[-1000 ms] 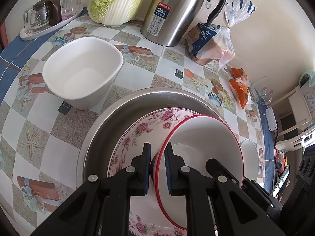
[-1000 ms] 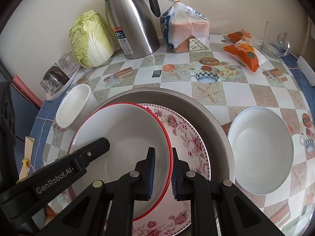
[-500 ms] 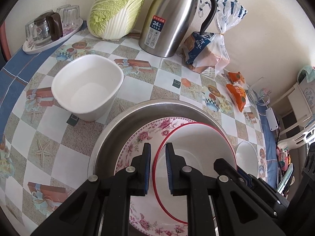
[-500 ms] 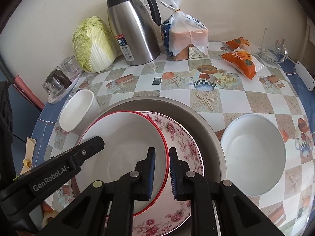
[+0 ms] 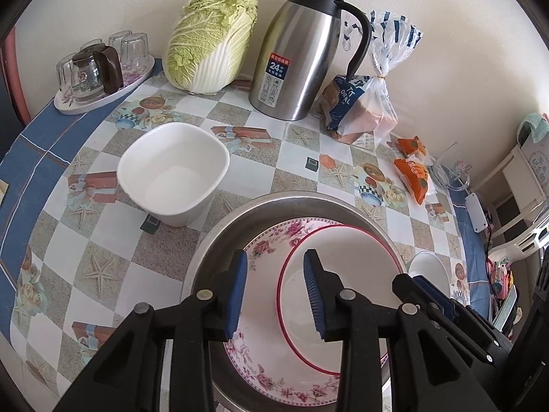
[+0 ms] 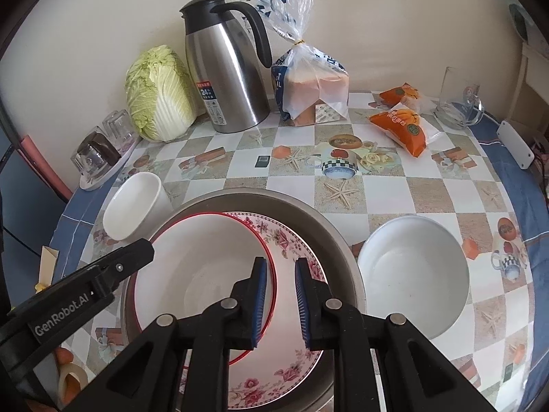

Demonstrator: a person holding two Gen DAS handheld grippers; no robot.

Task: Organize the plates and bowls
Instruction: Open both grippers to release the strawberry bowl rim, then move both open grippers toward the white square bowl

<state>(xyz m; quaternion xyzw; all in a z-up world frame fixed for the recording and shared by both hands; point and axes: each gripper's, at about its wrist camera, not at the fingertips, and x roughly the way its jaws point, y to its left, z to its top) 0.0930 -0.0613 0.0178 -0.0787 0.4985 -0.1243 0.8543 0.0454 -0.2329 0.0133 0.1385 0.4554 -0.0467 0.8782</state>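
Both grippers have just let go of the red-rimmed bowl (image 5: pixel 339 295). A second ago each pair of pads was pinched on its rim, one at either side; now the left gripper (image 5: pixel 274 292) has its jaws opening, the bowl's near rim lying in the gap with clear space on both sides. The right gripper (image 6: pixel 279 300) is opening as well, more narrowly, with the bowl's right-hand rim passing between its pads and no pad seen pressing on it. Both cameras also sit a little higher than before, so more of the worktop (image 5: pixel 113 274) shows around the dishes.

The red-rimmed bowl rests inside the floral plate (image 6: pixel 295 374), which in turn lies in the steel basin (image 6: pixel 329 226), low in the centre of each view. The bowl sits off-centre, toward the left of the plate in the right wrist view.

That placement looks finished: 1 bowl nested, both grippers released and free. 2 pieces remain outside the stack, the square white bowl (image 5: pixel 173 178) at the left centre of the left view and the round white bowl (image 6: pixel 413 274) at the right of the right view, just beside the basin. Either is likely next.
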